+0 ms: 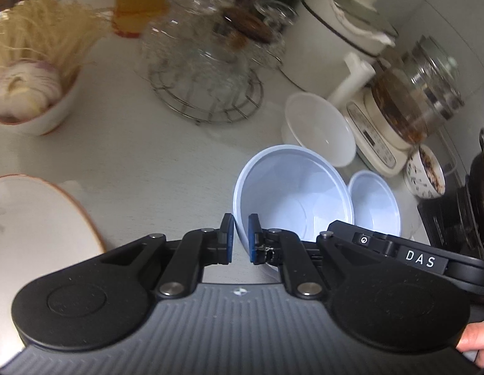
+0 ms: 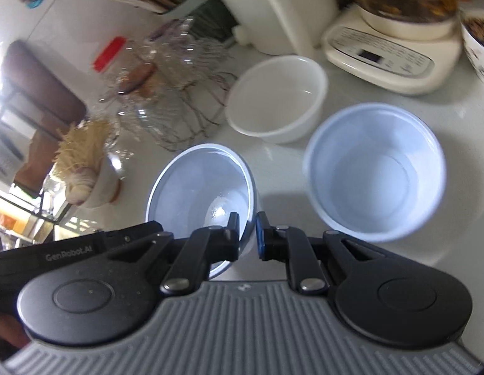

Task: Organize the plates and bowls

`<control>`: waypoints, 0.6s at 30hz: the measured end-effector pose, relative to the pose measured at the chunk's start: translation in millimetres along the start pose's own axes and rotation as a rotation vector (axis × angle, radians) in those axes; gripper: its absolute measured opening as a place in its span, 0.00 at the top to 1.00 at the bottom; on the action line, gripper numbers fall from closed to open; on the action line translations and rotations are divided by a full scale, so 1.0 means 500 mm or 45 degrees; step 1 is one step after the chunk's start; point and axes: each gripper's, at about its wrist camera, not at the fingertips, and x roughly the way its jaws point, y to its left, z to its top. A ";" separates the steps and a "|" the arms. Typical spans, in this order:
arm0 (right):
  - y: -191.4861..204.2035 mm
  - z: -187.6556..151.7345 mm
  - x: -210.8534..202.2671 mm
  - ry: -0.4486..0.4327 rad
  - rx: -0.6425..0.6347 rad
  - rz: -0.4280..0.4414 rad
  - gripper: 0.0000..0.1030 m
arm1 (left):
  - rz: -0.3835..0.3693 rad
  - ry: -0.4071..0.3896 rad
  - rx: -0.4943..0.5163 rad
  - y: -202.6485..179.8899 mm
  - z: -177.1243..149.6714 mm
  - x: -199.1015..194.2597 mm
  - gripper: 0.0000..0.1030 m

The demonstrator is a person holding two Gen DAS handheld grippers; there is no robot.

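Note:
A pale blue bowl (image 1: 291, 193) (image 2: 201, 187) is tilted just above the white counter. My left gripper (image 1: 240, 218) is shut on the bowl's near left rim, one pad inside and one outside. My right gripper (image 2: 247, 218) is shut on the rim at the opposite side of the same bowl. Its black housing (image 1: 398, 250) shows in the left wrist view beside the bowl. A second pale blue bowl (image 1: 374, 206) (image 2: 376, 172) stands upright on the counter just right of the held one. Behind them sits an empty white bowl (image 1: 320, 128) (image 2: 276, 97). A white plate with a brown rim (image 1: 38, 234) lies at the left.
A bowl of noodles and onion (image 1: 32, 100) (image 2: 88, 181) stands at the far left. A wire rack of glassware (image 1: 207, 72) (image 2: 167, 93) fills the middle back. A cream tea maker (image 1: 413, 100) (image 2: 391, 47), a white pot (image 1: 329, 31), a patterned bowl (image 1: 426, 175) and a dark wok (image 1: 479, 193) crowd the right.

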 end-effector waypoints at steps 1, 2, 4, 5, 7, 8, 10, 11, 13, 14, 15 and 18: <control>0.009 0.002 0.002 0.001 -0.018 0.012 0.87 | 0.012 -0.010 -0.009 0.006 0.000 -0.007 0.89; 0.017 0.005 0.006 0.004 -0.038 0.023 0.87 | 0.021 -0.019 -0.021 0.012 0.000 -0.014 0.89; 0.030 0.008 0.015 0.018 -0.067 0.042 0.87 | 0.035 -0.034 -0.049 0.027 -0.002 -0.027 0.89; 0.037 0.009 0.021 0.027 -0.082 0.052 0.87 | 0.044 -0.040 -0.062 0.034 -0.003 -0.033 0.89; 0.049 0.009 0.034 0.053 -0.112 0.068 0.87 | 0.065 -0.043 -0.087 0.050 -0.008 -0.039 0.89; 0.054 0.008 0.041 0.068 -0.123 0.072 0.87 | 0.074 -0.040 -0.101 0.058 -0.011 -0.041 0.89; 0.063 0.004 0.056 0.103 -0.148 0.078 0.87 | 0.093 -0.029 -0.124 0.071 -0.016 -0.041 0.89; 0.067 0.002 0.062 0.122 -0.161 0.076 0.87 | 0.102 -0.018 -0.136 0.078 -0.018 -0.040 0.89; 0.073 -0.001 0.075 0.142 -0.184 0.074 0.87 | 0.119 0.003 -0.155 0.087 -0.024 -0.036 0.89; 0.074 -0.002 0.081 0.156 -0.193 0.073 0.87 | 0.126 0.009 -0.161 0.091 -0.027 -0.034 0.89; 0.074 -0.003 0.087 0.171 -0.200 0.071 0.87 | 0.131 0.017 -0.167 0.095 -0.030 -0.032 0.89; 0.074 -0.003 0.101 0.206 -0.209 0.068 0.87 | 0.145 0.042 -0.183 0.101 -0.036 -0.025 0.89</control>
